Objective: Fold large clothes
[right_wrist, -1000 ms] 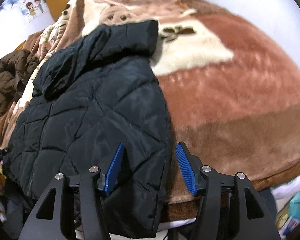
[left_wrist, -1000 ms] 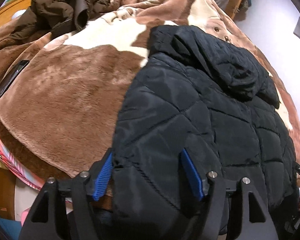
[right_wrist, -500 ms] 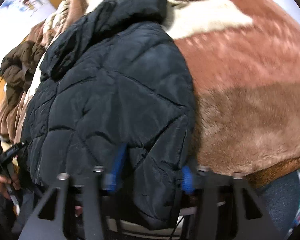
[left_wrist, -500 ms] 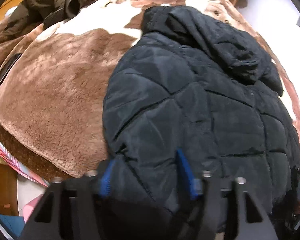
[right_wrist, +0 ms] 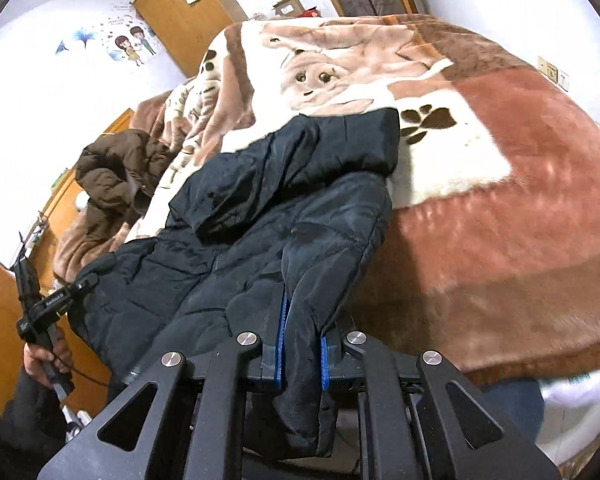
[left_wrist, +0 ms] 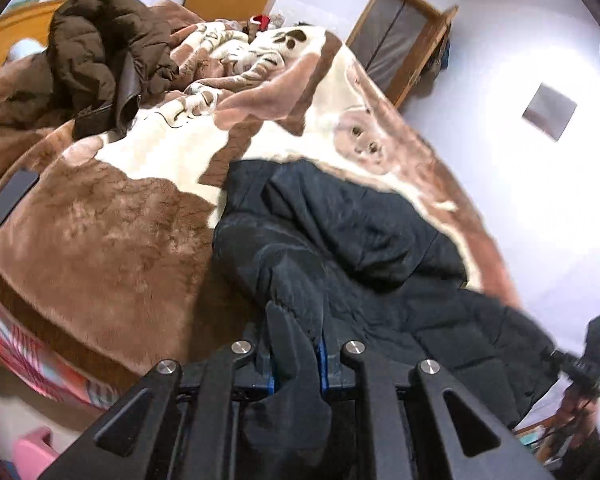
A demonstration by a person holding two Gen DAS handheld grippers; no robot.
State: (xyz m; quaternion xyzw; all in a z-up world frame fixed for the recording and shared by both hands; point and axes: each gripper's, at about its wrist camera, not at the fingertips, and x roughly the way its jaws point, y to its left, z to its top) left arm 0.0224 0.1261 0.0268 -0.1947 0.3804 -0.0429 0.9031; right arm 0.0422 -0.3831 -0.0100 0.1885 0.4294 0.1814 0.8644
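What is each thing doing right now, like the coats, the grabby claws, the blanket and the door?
Black jacket: hood end on the bed, near hem pinched and lifted.
Left gripper: shut on the jacket's hem, just closed.
Right gripper: shut on the hem, just closed.
Brown coat: crumpled in a heap, unfolded.
Blanket: spread over the bed, rumpled at the far side.
Phone: lying flat, screen dark.
Door: closed.

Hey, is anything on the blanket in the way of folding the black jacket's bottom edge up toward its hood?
Nothing visible. Both claws, left and right, grip the black jacket; the blanket around it is bare. The brown coat and phone lie off aside.
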